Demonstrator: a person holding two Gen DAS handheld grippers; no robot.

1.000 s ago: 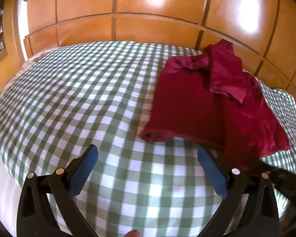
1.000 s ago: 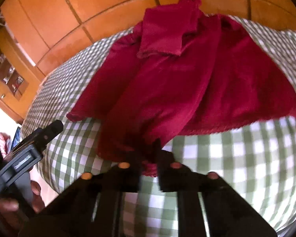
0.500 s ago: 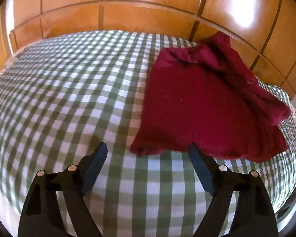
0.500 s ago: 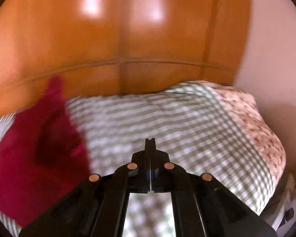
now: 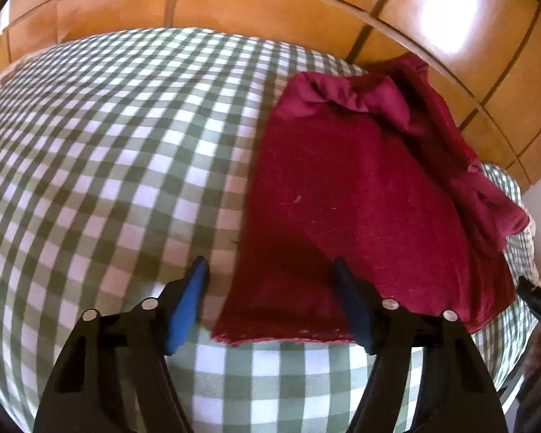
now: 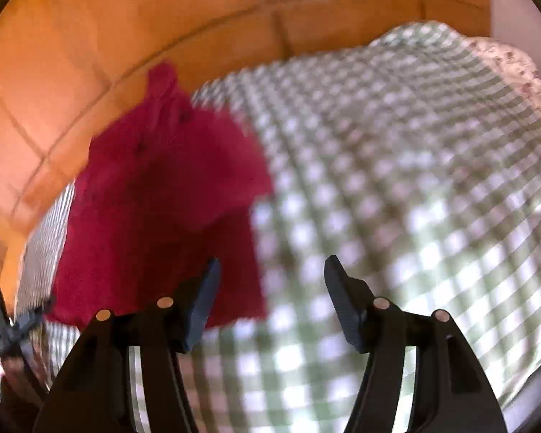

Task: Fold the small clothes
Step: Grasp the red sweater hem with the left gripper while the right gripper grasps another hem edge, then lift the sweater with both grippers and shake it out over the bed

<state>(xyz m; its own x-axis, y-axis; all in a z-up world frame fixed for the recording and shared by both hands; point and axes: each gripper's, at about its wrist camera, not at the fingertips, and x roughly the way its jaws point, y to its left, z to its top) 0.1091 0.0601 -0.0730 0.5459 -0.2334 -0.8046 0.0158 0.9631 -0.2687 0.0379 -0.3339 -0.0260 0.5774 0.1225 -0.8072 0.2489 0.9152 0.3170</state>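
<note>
Black hand-held gripper [image 5: 270,278] frames, blue pads [image 5: 185,306], silver rivets [image 5: 390,303].

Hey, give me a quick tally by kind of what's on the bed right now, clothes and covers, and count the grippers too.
Red garment: 1
Green checked cover: 1
Floral cover: 1
Hand-held grippers: 2, left hand-held gripper closing, right hand-held gripper opening
Total: 5

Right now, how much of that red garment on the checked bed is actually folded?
Partly. The red garment lies on the checked bedspread, one side already folded inward; its far end is bunched. In hand: the left gripper closes around the near hem corner, not yet pinching. The right gripper is opening beside the garment's edge, holding nothing. Left: the remaining folds.
</note>
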